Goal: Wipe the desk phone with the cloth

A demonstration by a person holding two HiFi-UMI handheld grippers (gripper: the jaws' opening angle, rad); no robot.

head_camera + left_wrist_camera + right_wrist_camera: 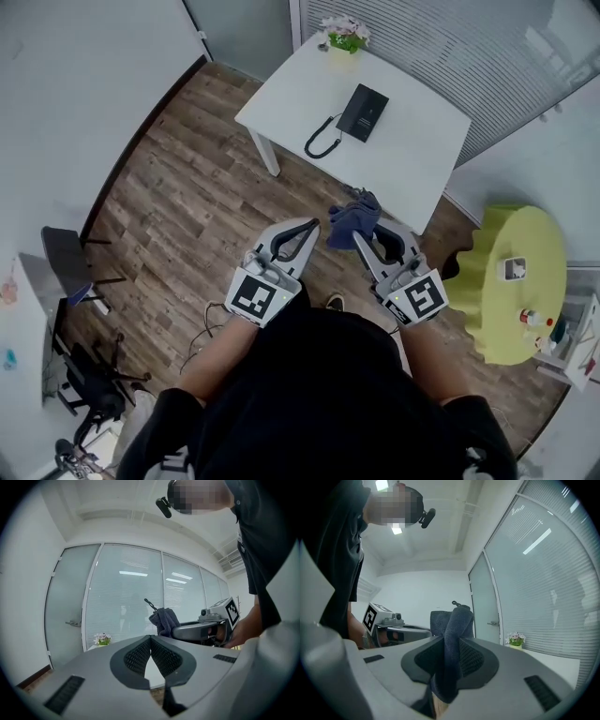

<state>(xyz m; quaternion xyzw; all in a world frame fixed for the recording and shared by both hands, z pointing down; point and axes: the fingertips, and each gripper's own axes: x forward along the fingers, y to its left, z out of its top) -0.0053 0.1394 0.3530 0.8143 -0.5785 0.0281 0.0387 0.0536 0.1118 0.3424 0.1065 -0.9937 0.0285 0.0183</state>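
The black desk phone (362, 112) lies on the white table (412, 141) far ahead, its coiled cord (322, 142) trailing to the left. Both grippers are held in front of the person's body, well short of the table. My right gripper (364, 234) (451, 641) is shut on a dark blue cloth (354, 218) (455, 625), which bunches up above the jaws. Just left of it my left gripper (312, 225) (151, 638) is shut with its tips touching and nothing between them. The left gripper view shows the cloth (164, 619) in the other gripper.
A small pot of flowers (344, 36) (101, 639) (515, 639) stands at the table's far edge. A round yellow-green table (511, 309) with small items is at the right. A black chair (66, 262) stands at the left on the wood floor. Glass walls with blinds lie behind the table.
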